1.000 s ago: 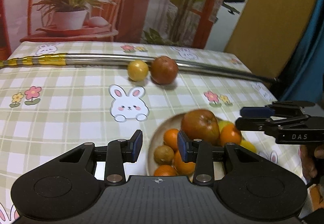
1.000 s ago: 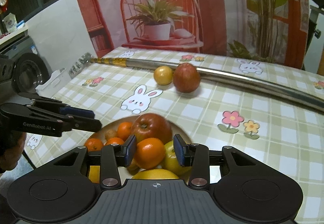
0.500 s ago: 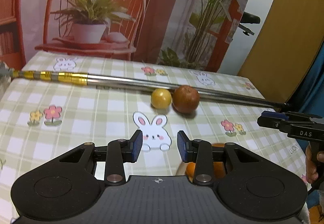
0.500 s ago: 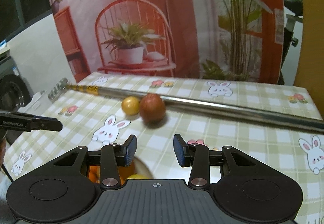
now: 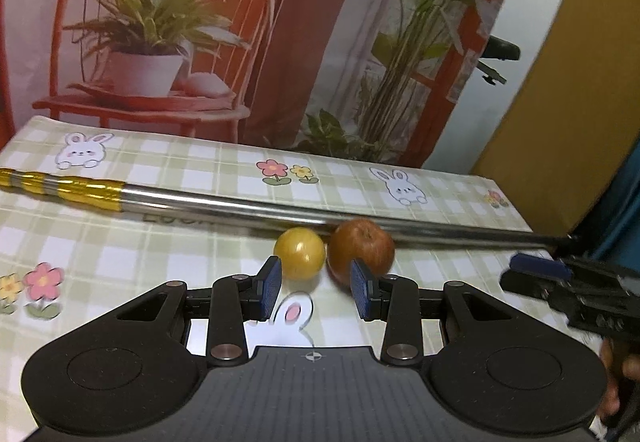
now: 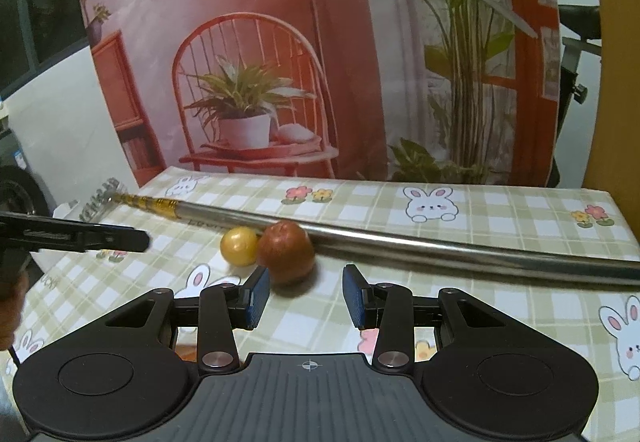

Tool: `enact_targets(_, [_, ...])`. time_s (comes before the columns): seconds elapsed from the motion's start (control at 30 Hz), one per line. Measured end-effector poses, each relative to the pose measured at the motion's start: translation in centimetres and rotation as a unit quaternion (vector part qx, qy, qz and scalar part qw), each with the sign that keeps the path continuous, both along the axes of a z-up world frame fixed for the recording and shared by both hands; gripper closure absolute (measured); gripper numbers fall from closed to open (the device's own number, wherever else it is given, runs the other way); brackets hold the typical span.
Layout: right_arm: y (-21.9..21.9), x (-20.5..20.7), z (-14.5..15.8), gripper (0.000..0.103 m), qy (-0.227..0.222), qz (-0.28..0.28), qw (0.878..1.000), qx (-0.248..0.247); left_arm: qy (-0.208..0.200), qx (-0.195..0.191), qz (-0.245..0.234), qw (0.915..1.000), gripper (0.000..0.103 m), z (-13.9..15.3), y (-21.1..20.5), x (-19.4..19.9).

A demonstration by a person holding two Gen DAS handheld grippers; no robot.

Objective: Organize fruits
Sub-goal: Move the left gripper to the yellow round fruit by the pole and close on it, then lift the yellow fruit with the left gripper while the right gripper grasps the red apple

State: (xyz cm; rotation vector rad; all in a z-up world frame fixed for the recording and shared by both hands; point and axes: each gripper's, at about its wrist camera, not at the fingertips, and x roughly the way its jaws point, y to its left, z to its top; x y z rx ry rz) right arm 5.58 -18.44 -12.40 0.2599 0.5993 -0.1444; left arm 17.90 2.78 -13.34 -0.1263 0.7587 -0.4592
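A small yellow fruit (image 5: 299,252) and a red-brown apple (image 5: 362,249) lie side by side on the checked tablecloth, against a long metal pole (image 5: 224,207). My left gripper (image 5: 317,293) is open and empty, just short of the two fruits. My right gripper (image 6: 306,296) is open and empty, just short of the apple (image 6: 285,251), with the yellow fruit (image 6: 239,245) to its left. Each gripper shows at the edge of the other's view. The fruit plate is hidden below both cameras.
The metal pole (image 6: 440,246) crosses the table from left to right behind the fruits, with a gold-banded end (image 5: 60,188) at the left. A printed backdrop (image 5: 200,22) stands behind the table. The table's right edge (image 6: 624,218) is near.
Both grippers have risen and moved forward from over the plate of fruit toward the two loose fruits by the pole. The plate has dropped out of view. Both stay open.
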Motion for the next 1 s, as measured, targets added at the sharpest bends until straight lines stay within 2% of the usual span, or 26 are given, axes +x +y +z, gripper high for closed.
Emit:
enact_targets(0.23, [-0.9,1.5,-1.0,0.066,-0.007,-0.008,1.000,0.015,-0.017,0.047,-0.014,0.9987,0.062,-2.6,-2.5,2.4])
enact_targets(0.33, [-1.5,1.8,-1.6,0.066,-0.007,-0.014,1.000,0.024,-0.015,0.039,-0.011,0.9990,0.059,-3.2,-2.6,3.2])
enact_targets(0.4, [-1.9,2.0,-2.0,0.066,-0.005,-0.018,0.999,0.029,-0.011,0.025,-0.011,0.9996,0.050,-3.5,-2.4,3.7])
enact_targets(0.77, [-2.4,2.8,-3.1,0.066,0.004,-0.021,0.999,0.040,0.011,0.030,-0.019,0.9993,0.050,-5.3,-3.5,5.6])
enact_targets(0.93, [-2.7,3.0,-3.2,0.066,0.006,-0.022,0.999,0.041,0.019,0.042,-0.022,0.9987,0.052,-6.0,-3.5,5.9])
enact_targets(1.0, [-2.7,3.1,-3.3,0.066,0.007,-0.022,0.999,0.040,0.019,0.035,-0.023,0.9989,0.055,-5.9,-3.4,5.8])
